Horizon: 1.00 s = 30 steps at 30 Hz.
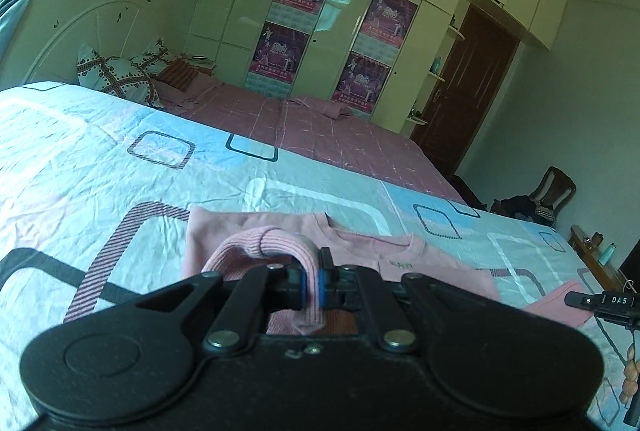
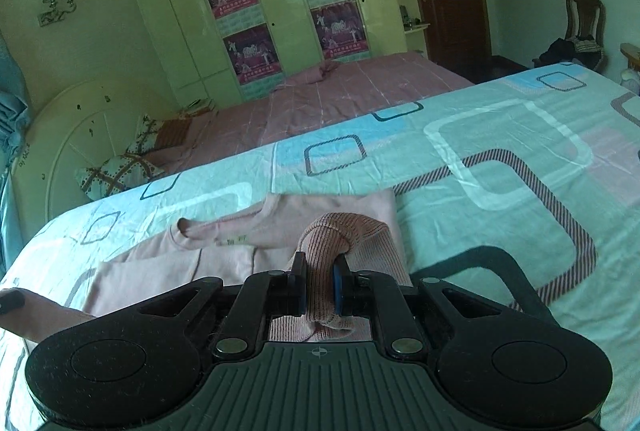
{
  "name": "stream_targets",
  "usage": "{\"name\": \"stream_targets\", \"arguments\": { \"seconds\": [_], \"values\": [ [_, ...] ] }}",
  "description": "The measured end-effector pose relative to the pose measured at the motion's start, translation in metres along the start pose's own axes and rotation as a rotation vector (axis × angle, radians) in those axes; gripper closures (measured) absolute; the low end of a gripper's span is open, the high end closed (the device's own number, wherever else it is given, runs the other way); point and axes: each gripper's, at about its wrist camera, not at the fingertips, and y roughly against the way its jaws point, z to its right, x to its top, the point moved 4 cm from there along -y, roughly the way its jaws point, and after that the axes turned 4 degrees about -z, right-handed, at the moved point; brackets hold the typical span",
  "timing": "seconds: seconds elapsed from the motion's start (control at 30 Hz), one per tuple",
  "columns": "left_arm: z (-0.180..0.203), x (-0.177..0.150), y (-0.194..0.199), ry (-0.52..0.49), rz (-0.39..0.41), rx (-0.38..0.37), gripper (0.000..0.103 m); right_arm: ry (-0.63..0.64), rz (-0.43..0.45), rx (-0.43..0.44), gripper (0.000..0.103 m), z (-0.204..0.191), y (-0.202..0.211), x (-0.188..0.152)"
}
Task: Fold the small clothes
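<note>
A small pink sweater (image 1: 404, 251) lies on the patterned bedsheet (image 1: 120, 167), neck opening toward the far side. My left gripper (image 1: 313, 281) is shut on the sweater's ribbed hem (image 1: 260, 241), which bunches up over the blue pads. My right gripper (image 2: 320, 281) is shut on the ribbed hem (image 2: 340, 231) at the other corner, lifted in a fold above the sweater's body (image 2: 168, 263). The right gripper's tip shows at the right edge of the left wrist view (image 1: 600, 301).
A pink plaid blanket (image 1: 320, 127) covers the far half of the bed. Pillows (image 1: 116, 71) lie by the white headboard (image 1: 80, 31). A wardrobe with posters (image 1: 320, 31), a dark door (image 1: 472, 91) and a chair with clothes (image 1: 536, 199) stand beyond.
</note>
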Motion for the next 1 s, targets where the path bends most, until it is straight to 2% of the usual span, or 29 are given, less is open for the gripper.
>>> {"name": "stream_targets", "arguments": {
  "seconds": [0.17, 0.27, 0.6, 0.67, 0.7, 0.73, 0.77, 0.8, 0.83, 0.87, 0.9, 1.0],
  "values": [
    [-0.007, 0.022, -0.035, 0.005, -0.003, 0.045, 0.099, -0.001, -0.002, 0.002, 0.091, -0.004, -0.042, 0.028],
    [-0.013, 0.029, -0.062, 0.013, -0.036, 0.075, 0.099, -0.005, -0.025, 0.000, 0.091, -0.003, -0.070, 0.039],
    [-0.024, 0.026, -0.139, -0.019, -0.151, 0.197, 0.098, -0.104, -0.159, -0.017, 0.091, 0.023, -0.158, 0.046],
    [-0.028, 0.025, -0.149, -0.011, -0.175, 0.222, 0.090, -0.113, -0.181, -0.019, 0.091, 0.026, -0.171, 0.046],
    [-0.031, 0.026, -0.152, -0.009, -0.177, 0.238, 0.079, -0.128, -0.194, -0.022, 0.091, 0.029, -0.176, 0.047],
    [-0.034, 0.029, -0.154, -0.006, -0.169, 0.250, 0.075, -0.142, -0.200, -0.016, 0.091, 0.031, -0.181, 0.047],
    [-0.036, 0.032, -0.153, -0.003, -0.161, 0.247, 0.064, -0.153, -0.206, -0.011, 0.089, 0.033, -0.184, 0.048],
    [-0.039, 0.035, -0.151, 0.004, -0.150, 0.250, 0.042, -0.161, -0.210, -0.003, 0.080, 0.035, -0.187, 0.049],
    [-0.042, 0.038, -0.146, 0.015, -0.130, 0.258, 0.034, -0.160, -0.204, 0.003, 0.067, 0.037, -0.187, 0.052],
    [-0.043, 0.041, -0.141, 0.018, -0.105, 0.255, 0.028, -0.150, -0.185, 0.003, 0.059, 0.038, -0.186, 0.055],
    [-0.045, 0.042, -0.137, 0.012, -0.094, 0.248, 0.028, -0.138, -0.164, 0.001, 0.046, 0.039, -0.183, 0.057],
    [-0.048, 0.042, -0.133, -0.022, -0.107, 0.229, 0.030, -0.097, -0.123, 0.011, 0.045, 0.040, -0.178, 0.066]
  ]
}}
